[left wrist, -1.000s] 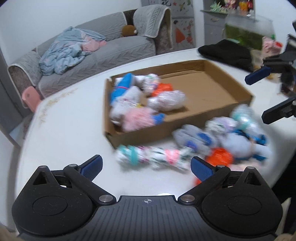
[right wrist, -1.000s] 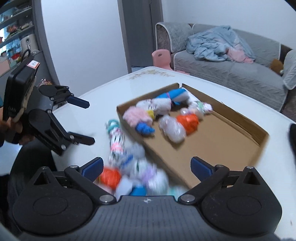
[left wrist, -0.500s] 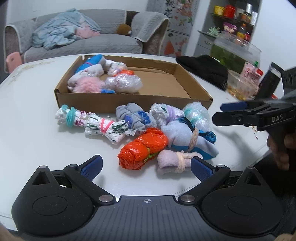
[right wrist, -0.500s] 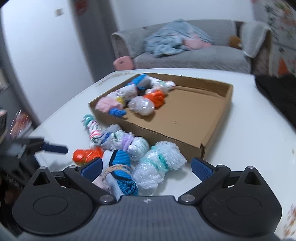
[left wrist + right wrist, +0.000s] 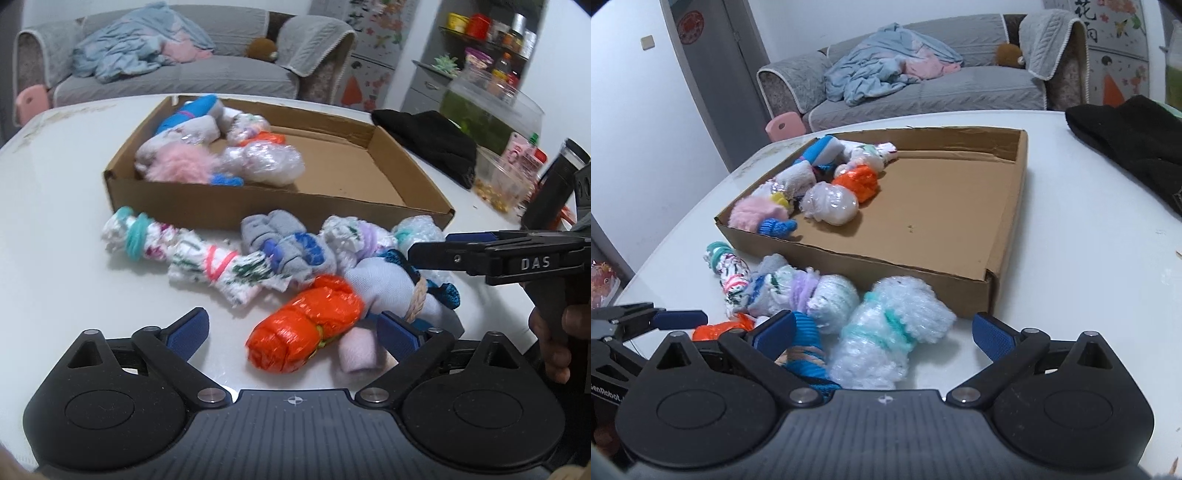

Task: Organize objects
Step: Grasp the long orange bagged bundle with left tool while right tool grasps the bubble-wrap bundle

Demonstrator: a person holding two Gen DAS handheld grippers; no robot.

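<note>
A shallow cardboard box (image 5: pixel 236 206) (image 5: pixel 1008 229) lies on the white table and holds several wrapped bundles in its far left corner. More bundles lie in a row in front of it. My left gripper (image 5: pixel 291 330) is open, with an orange foil bundle (image 5: pixel 306 328) between its fingers. My right gripper (image 5: pixel 882 330) is open around a white bubble-wrap bundle with a teal band (image 5: pixel 890 325); a blue and white sock bundle (image 5: pixel 807 350) touches its left finger. The right gripper also shows in the left wrist view (image 5: pixel 443 251), above the pile.
A black cloth (image 5: pixel 432 144) (image 5: pixel 1137 140) lies on the table right of the box. A clear tub of snacks (image 5: pixel 495 181) and bottles stand at the far right edge. A grey sofa (image 5: pixel 923 88) with a blue blanket stands behind the table.
Both grippers have come closer to the row of bundles. The orange bundle now sits between my left fingers and the bubble-wrap bundle between my right fingers.
</note>
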